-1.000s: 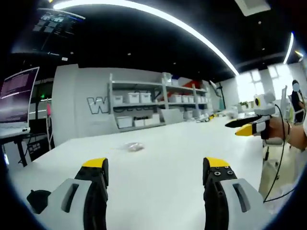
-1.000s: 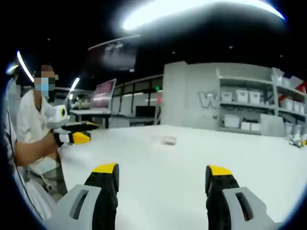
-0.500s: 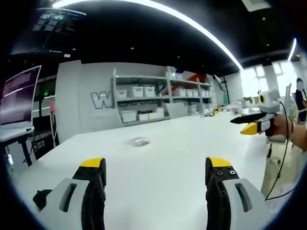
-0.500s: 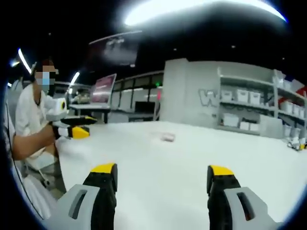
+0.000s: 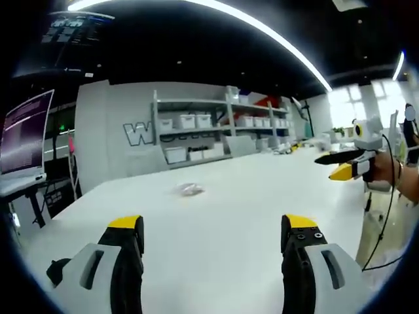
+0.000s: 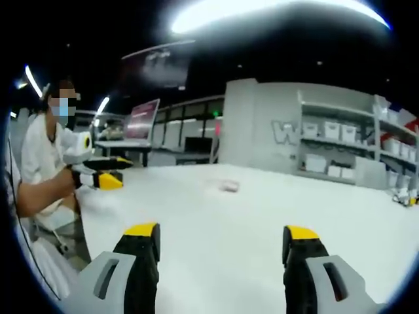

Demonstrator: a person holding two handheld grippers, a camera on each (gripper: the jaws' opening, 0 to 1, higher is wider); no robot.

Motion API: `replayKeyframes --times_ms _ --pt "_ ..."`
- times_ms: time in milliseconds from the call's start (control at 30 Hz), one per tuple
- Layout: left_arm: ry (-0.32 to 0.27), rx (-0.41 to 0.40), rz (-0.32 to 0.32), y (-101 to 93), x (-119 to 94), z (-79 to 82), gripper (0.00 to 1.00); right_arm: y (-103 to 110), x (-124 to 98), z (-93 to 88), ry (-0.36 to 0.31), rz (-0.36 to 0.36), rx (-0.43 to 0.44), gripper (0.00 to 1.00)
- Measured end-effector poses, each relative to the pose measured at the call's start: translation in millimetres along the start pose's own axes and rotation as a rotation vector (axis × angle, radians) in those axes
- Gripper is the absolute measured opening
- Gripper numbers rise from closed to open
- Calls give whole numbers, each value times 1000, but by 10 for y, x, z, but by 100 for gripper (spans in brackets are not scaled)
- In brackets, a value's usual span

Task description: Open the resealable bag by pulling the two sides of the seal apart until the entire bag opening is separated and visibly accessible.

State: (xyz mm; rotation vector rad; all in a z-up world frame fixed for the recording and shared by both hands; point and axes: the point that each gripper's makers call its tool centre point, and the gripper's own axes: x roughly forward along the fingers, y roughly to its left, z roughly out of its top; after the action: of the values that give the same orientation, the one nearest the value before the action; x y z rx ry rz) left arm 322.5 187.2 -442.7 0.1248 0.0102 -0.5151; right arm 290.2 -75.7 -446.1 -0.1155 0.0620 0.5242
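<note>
Bag (image 5: 188,190) lay small on the white table (image 5: 229,216), well beyond our left gripper (image 5: 211,226) and right gripper (image 6: 222,232), both spread wide, grasping nothing.

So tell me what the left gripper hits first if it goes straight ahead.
Probably the bag lying on the table: it sits ahead, slightly left of centre between the open jaws of the left gripper. Depth is unclear.

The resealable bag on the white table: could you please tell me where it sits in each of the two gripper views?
Left gripper view: the resealable bag lies flat on the table, left of centre, beyond the open left gripper.
Right gripper view: it lies just above centre, beyond the open right gripper.
Shared landmark: the grey wall lettering beside the shelves.
</note>
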Motion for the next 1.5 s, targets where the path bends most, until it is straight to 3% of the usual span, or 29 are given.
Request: replayKeyframes --times_ms 1500 --pt "8 -2 -4 -44 42 43 86 68 42 -40 34 25 11 74"
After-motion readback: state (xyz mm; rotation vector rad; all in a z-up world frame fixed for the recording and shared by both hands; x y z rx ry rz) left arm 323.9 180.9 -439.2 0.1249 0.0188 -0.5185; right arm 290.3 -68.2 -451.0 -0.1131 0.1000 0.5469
